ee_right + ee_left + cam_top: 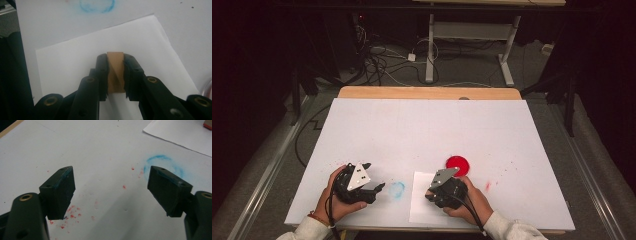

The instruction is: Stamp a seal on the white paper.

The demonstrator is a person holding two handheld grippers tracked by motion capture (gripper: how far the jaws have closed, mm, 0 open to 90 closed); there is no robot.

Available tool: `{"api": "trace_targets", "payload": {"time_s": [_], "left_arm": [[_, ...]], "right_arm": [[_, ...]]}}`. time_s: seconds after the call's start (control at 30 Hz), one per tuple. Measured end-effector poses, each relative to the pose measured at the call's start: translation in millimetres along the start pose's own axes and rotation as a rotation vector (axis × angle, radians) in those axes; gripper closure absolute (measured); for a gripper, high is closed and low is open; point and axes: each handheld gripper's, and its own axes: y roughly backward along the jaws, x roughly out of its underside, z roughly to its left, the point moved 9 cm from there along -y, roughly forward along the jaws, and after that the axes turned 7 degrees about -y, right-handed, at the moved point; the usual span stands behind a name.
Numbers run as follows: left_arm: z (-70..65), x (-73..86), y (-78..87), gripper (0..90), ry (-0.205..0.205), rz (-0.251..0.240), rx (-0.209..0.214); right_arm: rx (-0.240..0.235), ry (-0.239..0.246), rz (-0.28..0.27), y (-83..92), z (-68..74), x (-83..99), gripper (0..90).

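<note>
Right gripper view: tool (pixel 115 75) around wooden block (pixel 115 72)

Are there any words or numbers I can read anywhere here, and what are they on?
None: no words, numbers or signs can be read.
The sheet of paper is blank.
The wooden block in the right gripper shows bare wood.
The blue ring on the table is a smudge, not a letter.

nothing to read here
you'll find no text, label, brand, number or sign legible on anything in these views.
</note>
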Motion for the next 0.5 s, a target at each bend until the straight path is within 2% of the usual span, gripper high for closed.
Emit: {"api": "trace_targets", "payload": {"time_s": [0.13, 0.5], "left_arm": [[0.1, 0.6, -0.4, 21.5, 0.0, 0.002, 0.001], [1.9, 0.4, -0.7, 21.4, 0.008, -0.004, 0.001]], "right_arm": [[-0.011, -0.014, -0.056, 13.2, -1.3, -10.1, 75.8], [0.018, -0.002, -0.111, 37.5, -6.6, -20.7, 75.8]]}}
